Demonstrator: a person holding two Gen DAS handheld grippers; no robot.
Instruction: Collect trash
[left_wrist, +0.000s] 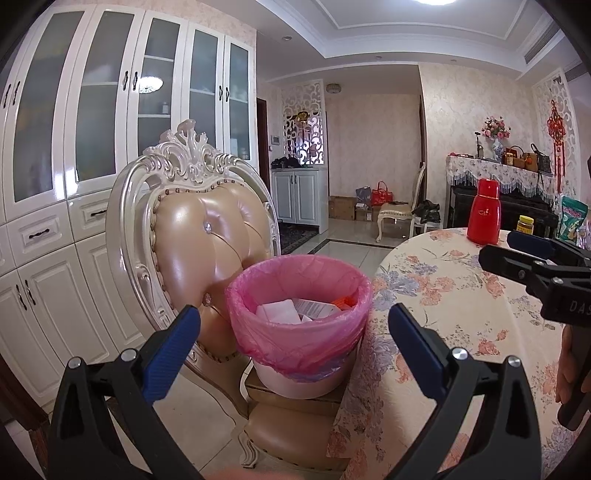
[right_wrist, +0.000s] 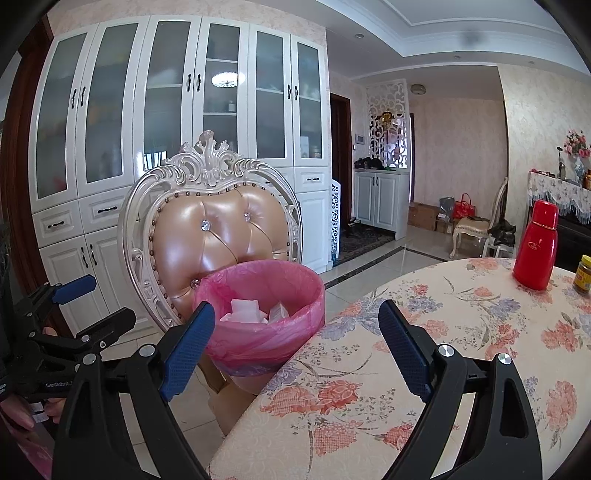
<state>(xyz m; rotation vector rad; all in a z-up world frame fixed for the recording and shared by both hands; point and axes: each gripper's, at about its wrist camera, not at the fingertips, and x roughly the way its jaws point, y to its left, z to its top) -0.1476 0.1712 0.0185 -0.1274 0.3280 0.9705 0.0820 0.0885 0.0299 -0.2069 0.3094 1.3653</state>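
Pink-lined bin on chair – table beside.

We see bright, even indoor light from a ceiling lamp. Glare on the chair back. Heavy fisheye bending, dark vignetted corners.

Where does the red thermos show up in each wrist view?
Left wrist: red thermos stands far right, on the floral table's back edge, above the right gripper.
Right wrist: red thermos at the right edge, on the same table.
Shared landmark: the pink-lined bin on the chair.
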